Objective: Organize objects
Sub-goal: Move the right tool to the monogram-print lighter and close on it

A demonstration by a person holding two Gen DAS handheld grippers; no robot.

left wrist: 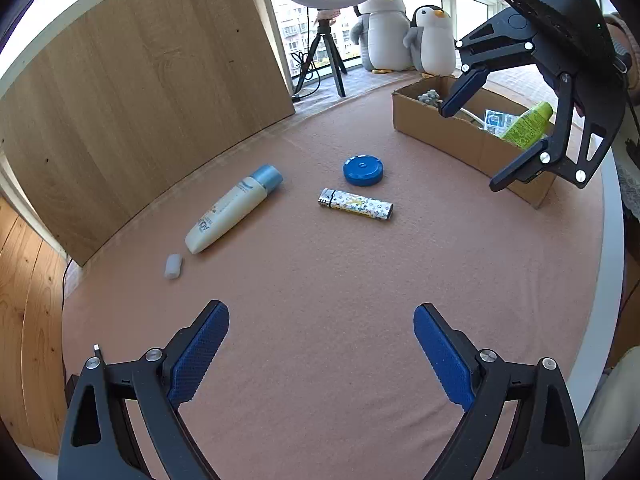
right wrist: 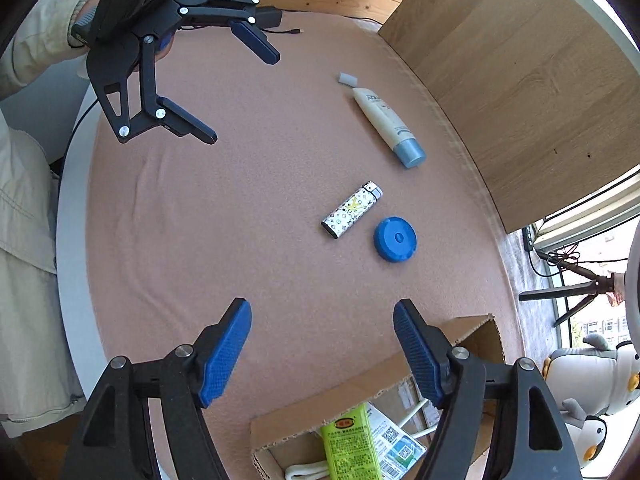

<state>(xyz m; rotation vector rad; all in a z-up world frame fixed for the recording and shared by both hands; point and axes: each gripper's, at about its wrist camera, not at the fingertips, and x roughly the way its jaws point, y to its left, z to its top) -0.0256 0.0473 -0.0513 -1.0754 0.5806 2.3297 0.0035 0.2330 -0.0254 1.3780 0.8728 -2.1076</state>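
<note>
Both my grippers hang empty, jaws spread wide. My left gripper (left wrist: 320, 354) hovers low over the pink felt mat (left wrist: 320, 280), facing the loose items. My right gripper (right wrist: 322, 354) sits above the cardboard box (right wrist: 360, 376), where a green bottle (right wrist: 352, 444) already lies — that looks like the collecting spot. Out on the mat wait the patterned lighter (left wrist: 356, 205) beside the blue cap (left wrist: 363, 170), the cream tube (left wrist: 232, 213), and a small grey piece (left wrist: 173, 266) at the tube's base.
</note>
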